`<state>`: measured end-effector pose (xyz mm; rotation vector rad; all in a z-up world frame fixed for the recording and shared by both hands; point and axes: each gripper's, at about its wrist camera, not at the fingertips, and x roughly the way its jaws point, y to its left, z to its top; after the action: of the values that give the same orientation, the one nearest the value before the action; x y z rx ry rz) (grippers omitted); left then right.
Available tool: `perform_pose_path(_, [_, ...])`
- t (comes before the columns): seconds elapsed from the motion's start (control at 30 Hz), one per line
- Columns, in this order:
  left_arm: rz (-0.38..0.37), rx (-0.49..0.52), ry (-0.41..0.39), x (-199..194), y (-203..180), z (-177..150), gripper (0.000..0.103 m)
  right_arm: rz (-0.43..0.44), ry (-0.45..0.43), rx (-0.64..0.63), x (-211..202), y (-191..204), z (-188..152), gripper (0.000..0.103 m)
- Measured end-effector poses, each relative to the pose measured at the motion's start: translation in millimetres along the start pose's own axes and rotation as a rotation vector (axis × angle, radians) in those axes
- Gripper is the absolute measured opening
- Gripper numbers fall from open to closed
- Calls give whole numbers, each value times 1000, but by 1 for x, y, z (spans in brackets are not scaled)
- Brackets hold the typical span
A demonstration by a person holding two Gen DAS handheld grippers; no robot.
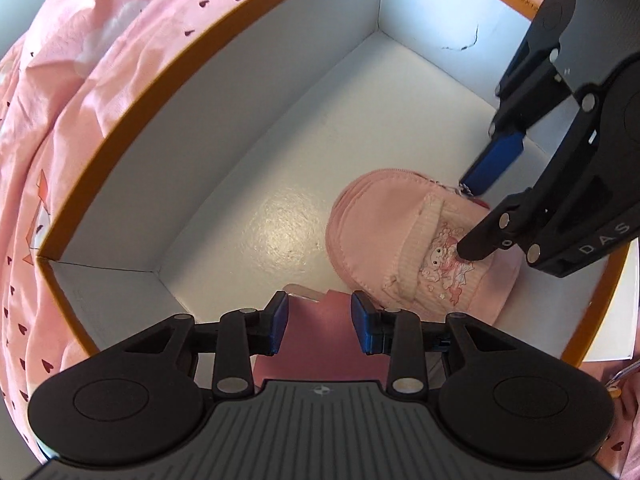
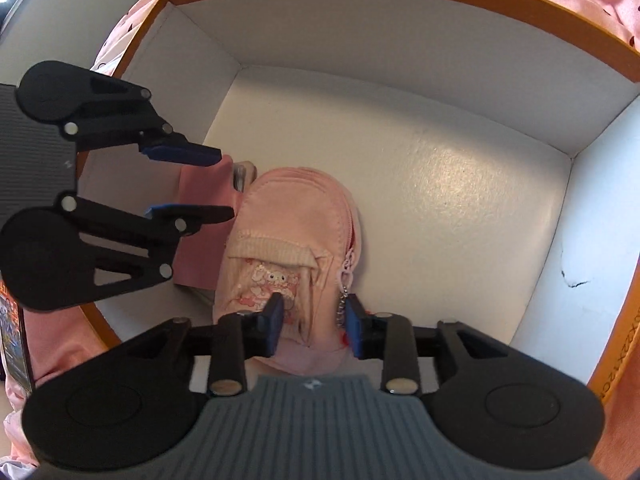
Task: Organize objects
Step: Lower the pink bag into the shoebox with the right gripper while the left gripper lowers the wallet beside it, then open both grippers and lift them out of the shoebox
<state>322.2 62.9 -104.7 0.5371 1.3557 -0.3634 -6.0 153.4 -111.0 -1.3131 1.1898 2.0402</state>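
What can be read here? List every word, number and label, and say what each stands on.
"DAS": on the black body of the right gripper.
"X22X12C", cut off: on the outer side of the orange cardboard box.
Print on the box's rim, left wrist view: too blurred.
Pink fabric zip pouch: a cartoon picture, no words.
Dark printed pack: too small to read.

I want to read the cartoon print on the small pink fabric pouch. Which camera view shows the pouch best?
The right wrist view: the small pink fabric pouch lies nearly whole there, with print, zipper and chain visible. In the left wrist view the pouch shows too, but the right gripper covers part of its print.
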Motion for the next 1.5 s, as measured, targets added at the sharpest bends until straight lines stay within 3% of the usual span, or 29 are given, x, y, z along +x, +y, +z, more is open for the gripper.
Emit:
perform_pose_path(0.2, [-22,38,35,7,-2,0,41,5,17,35,13,-7,2,44])
perform_pose_path(0.37, [-27,57,61,8,-3,3,41,-11,-1,72,12,-7,-1,23])
perform_pose_path(0.43, [-25,58,71,8,-5,5,41,-34,-11,64,5,-8,-2,21])
perform_pose_path(0.6, [-18,54,91,10,-14,6,52,-96,-31,73,-11,-19,-4,20])
perform_pose_path(0.83, [15,317,114,4,-41,-13,43,-95,-34,80,-7,-15,8,20])
perform_pose_path(0.93, [-19,363,124,-2,-41,-19,37,-88,-32,89,-6,-13,11,20])
perform_pose_path(1.1, [-44,291,79,-11,-30,-27,39,-64,-48,117,12,-5,12,18])
perform_pose_path(1.27, [-70,150,-53,-47,-7,-39,39,-37,-91,138,-1,-2,12,15])
perform_pose_path(1.5, [-53,-12,-181,-98,31,-46,39,86,-141,155,-28,11,13,14])
